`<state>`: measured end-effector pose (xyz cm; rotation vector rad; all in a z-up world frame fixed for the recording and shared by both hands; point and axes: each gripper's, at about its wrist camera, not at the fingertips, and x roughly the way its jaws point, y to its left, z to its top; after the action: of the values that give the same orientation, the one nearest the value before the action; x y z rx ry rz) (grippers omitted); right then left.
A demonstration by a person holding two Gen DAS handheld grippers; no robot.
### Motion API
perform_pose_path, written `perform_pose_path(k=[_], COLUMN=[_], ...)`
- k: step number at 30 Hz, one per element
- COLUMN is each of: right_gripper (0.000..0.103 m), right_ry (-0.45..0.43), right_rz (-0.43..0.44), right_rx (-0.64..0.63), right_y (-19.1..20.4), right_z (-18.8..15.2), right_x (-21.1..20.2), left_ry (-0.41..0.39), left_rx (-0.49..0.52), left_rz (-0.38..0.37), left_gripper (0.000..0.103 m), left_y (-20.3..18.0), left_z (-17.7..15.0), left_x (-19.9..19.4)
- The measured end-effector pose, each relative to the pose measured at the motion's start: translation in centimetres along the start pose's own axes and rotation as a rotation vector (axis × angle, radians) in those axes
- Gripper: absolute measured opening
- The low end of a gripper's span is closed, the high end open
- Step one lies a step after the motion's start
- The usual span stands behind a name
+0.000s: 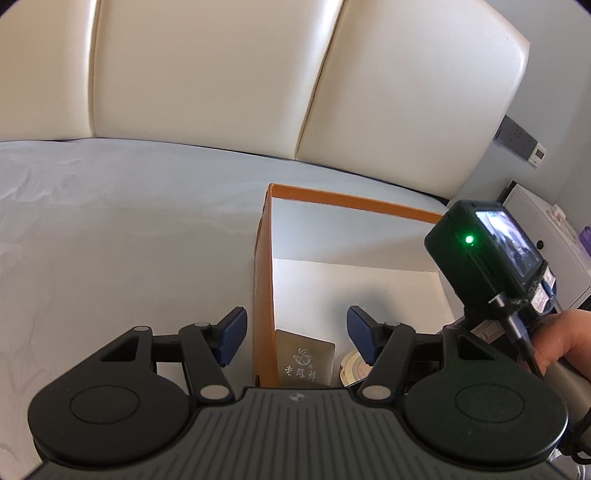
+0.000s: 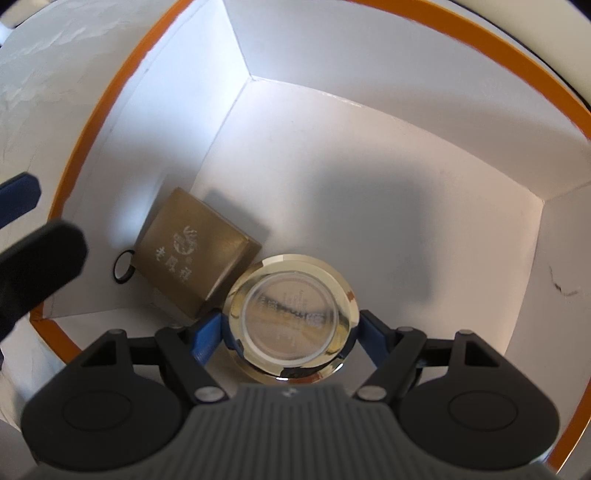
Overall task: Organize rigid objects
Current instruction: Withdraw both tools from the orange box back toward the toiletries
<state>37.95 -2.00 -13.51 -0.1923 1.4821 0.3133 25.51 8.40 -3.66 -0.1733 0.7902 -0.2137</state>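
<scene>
- Right wrist view looks down into the orange-rimmed box [image 2: 461, 29], which sits on the bed [image 1: 110, 221]; the right gripper [image 2: 290, 328] is low inside it with its jaws clamped on the round gold-rimmed case [image 2: 291, 317], one blue pad on each side.
- That round case hangs just above the white box floor, or may already touch it; I cannot tell which. It sits just beside the bronze square box [image 2: 195, 254], near the box's left wall.
- A small black ring [image 2: 123, 266] lies on the floor against the bronze box.
- Left gripper [image 1: 293, 336] hovers over the box's near left rim, jaws apart and empty.
- Judged step: placing the round case in the box.
- Next move likely calls for settling it flat, spreading the jaws gently, then lifting straight up without nudging the bronze box.
</scene>
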Motion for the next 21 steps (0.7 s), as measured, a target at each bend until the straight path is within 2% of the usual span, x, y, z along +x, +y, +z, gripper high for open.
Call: perform_pose_path(k=[1, 4, 10, 14, 18, 21], right_gripper=[0.077, 0.087, 0.088, 0.088, 0.087, 0.087], right_ry=[0.006, -0.009, -0.054, -0.157, -0.295, -0.431], right_rz=[0.000, -0.014, -0.040, -0.044, -0.010, -0.004], right_rx=[0.010, 0.017, 0.021, 0.051, 0.064, 0.048], right_y=[-0.1, -0.3, -0.5, -1.4, -1.6, -1.3], right_z=[0.0, 0.1, -0.4, -1.7, -4.2, -6.9], right_x=[0.0, -0.4, -2.0, -4.6, -7.3, -9.1], left_ry=[-0.004, -0.010, -0.030, -0.074, -0.110, -0.125], left_rx=[-0.006, -0.027, -0.033, -0.016, 0.007, 0.009], left_rz=[-0.004, -0.020, -0.017, -0.021, -0.026, -0.034], left_gripper=[0.073, 0.073, 0.073, 0.073, 0.073, 0.073], left_y=[0.1, 0.4, 0.2, -0.6, -1.6, -2.2], left_z=[0.0, 0.1, 0.3, 0.6, 0.5, 0.1], left_x=[-0.2, -0.5, -1.3, -2.8, -4.4, -5.6])
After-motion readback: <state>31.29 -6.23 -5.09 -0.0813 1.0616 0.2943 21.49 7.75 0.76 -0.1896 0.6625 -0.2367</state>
